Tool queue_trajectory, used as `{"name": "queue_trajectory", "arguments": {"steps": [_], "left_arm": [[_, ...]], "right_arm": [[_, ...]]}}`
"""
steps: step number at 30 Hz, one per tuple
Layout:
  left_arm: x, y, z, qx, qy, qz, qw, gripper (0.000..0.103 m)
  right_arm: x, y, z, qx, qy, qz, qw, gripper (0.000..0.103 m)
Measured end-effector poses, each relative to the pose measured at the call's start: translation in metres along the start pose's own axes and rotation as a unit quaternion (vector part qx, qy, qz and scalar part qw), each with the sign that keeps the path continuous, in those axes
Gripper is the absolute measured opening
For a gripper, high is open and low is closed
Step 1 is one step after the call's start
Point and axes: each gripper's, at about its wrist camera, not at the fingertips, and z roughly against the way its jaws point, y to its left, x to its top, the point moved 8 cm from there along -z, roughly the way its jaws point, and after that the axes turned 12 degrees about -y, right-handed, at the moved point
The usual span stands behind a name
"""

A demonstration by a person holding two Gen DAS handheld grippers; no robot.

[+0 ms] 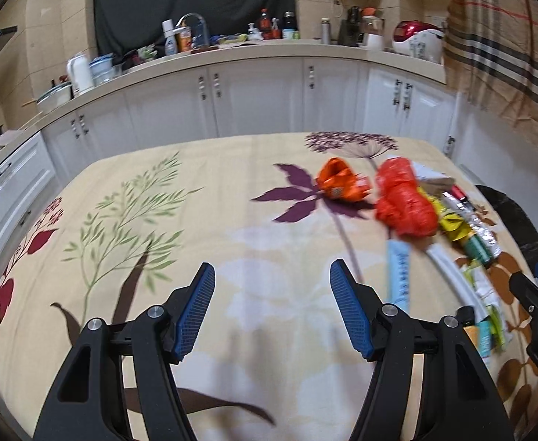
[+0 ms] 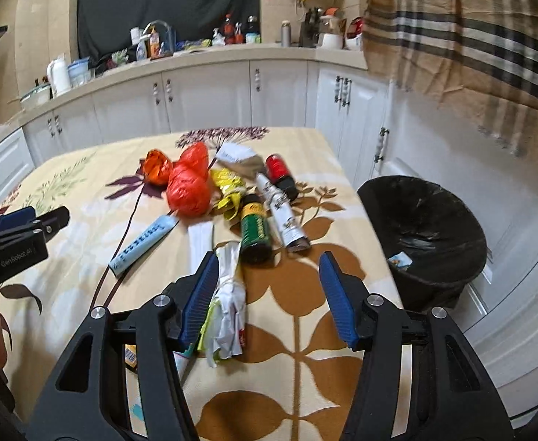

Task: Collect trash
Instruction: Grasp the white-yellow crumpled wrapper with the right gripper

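Trash lies in a pile on the floral tablecloth [image 2: 298,294]: a red plastic bag [image 2: 188,187], an orange wrapper [image 2: 157,167], a yellow wrapper [image 2: 228,187], a green can [image 2: 255,229], a red can [image 2: 279,171], a rolled paper tube [image 2: 285,217], a light blue tube [image 2: 142,242] and a crumpled white bag [image 2: 228,316]. My right gripper [image 2: 269,294] is open above the table; the white bag lies by its left finger. My left gripper [image 1: 272,308] is open and empty over bare cloth, left of the pile. The red bag [image 1: 403,198] and orange wrapper [image 1: 340,180] show ahead of it to the right.
A black bin [image 2: 426,235] lined with a dark bag stands on the floor just right of the table. White kitchen cabinets [image 1: 254,95] with a cluttered counter run behind the table. A checked cloth [image 2: 470,44] hangs at upper right. The left gripper shows in the right wrist view [image 2: 19,235].
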Motion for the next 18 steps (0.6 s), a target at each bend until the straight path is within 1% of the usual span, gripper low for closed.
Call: {"name": "queue_trajectory", "arguments": {"steps": [1,2,4,8,10,12,14,15,17,18], "left_arm": [[-0.003,0.005,-0.001,0.003,0.004,0.003,1.0000,0.064],[-0.005,0.009,-0.002,0.005,0.008,0.005,0.9999,0.064],[-0.009,0.015,-0.004,0.006,0.015,0.009,0.9998,0.064],[-0.017,0.017,-0.007,0.002,0.025,0.013,0.9996,0.064],[-0.021,0.016,-0.007,-0.004,0.031,0.015,0.9994,0.064],[-0.023,0.013,-0.008,-0.009,0.036,0.017,0.9992,0.064],[-0.026,0.009,-0.008,-0.018,0.041,0.020,0.9988,0.064],[-0.026,0.006,-0.007,-0.023,0.042,0.021,0.9986,0.064],[-0.026,0.001,-0.005,-0.028,0.041,0.020,0.9986,0.064],[-0.026,0.000,-0.005,-0.030,0.040,0.018,0.9986,0.064]], "right_arm": [[-0.002,0.001,-0.002,0.000,0.007,0.002,1.000,0.054],[-0.004,0.002,-0.005,0.002,0.016,0.002,1.000,0.049],[-0.010,0.003,-0.010,0.008,0.032,0.000,0.999,0.045],[-0.018,0.006,-0.017,0.017,0.058,-0.003,0.998,0.044],[-0.020,0.009,-0.018,0.019,0.063,0.001,0.998,0.043],[-0.022,0.011,-0.019,0.021,0.070,0.006,0.997,0.041],[-0.026,0.015,-0.021,0.030,0.080,0.008,0.996,0.028],[-0.027,0.016,-0.022,0.033,0.083,0.008,0.996,0.027],[-0.029,0.019,-0.023,0.041,0.086,0.007,0.995,0.019],[-0.028,0.020,-0.021,0.043,0.085,0.009,0.995,0.019]]}}
